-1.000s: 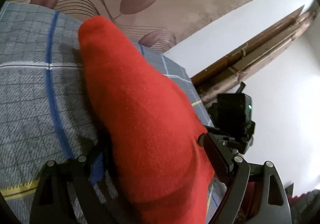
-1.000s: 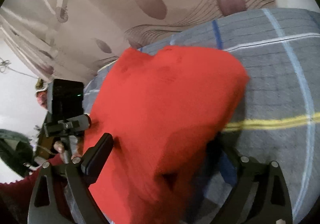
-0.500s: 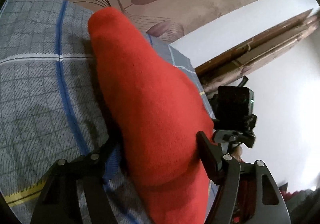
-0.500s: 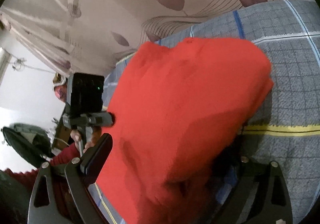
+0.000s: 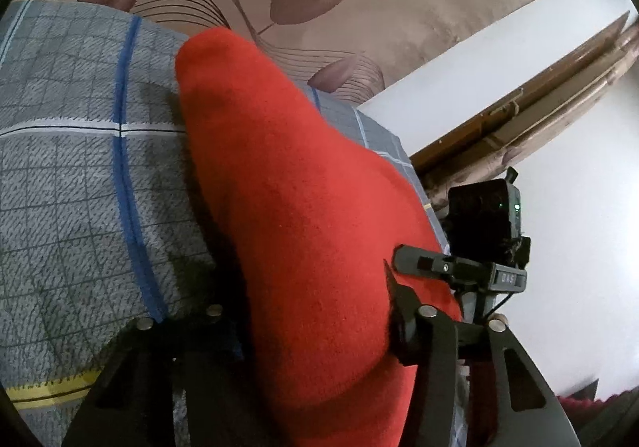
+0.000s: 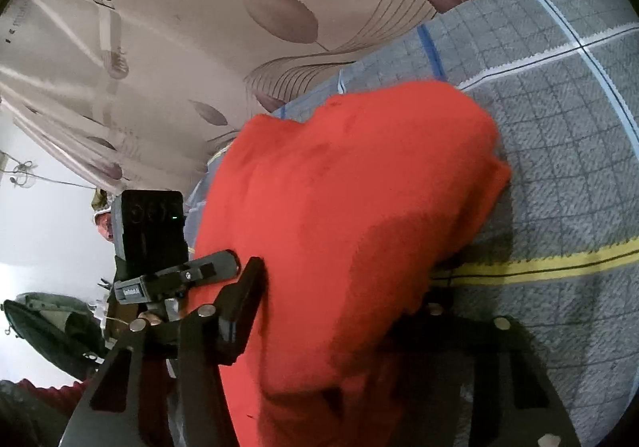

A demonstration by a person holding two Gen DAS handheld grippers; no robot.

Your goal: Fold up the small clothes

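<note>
A red garment [image 5: 303, 231] lies bunched on a grey checked blanket [image 5: 72, 175] with blue, white and yellow stripes, filling the middle of both wrist views. In the left wrist view it runs from the upper centre down to the bottom edge, passing between the two fingers of the left gripper [image 5: 307, 311]. The jaws are closing, and the right finger already presses into the cloth; the left finger sits at the garment's shadowed edge.

In the right wrist view the garment [image 6: 359, 215] bulges over the middle, and the right gripper [image 6: 343, 303] is closing around its lower part, with the left finger [image 6: 243, 295] against the fabric. Leaf-patterned wallpaper [image 6: 279, 16] fills the top of both frames. The other gripper's black camera appears at each picture's side.
</note>
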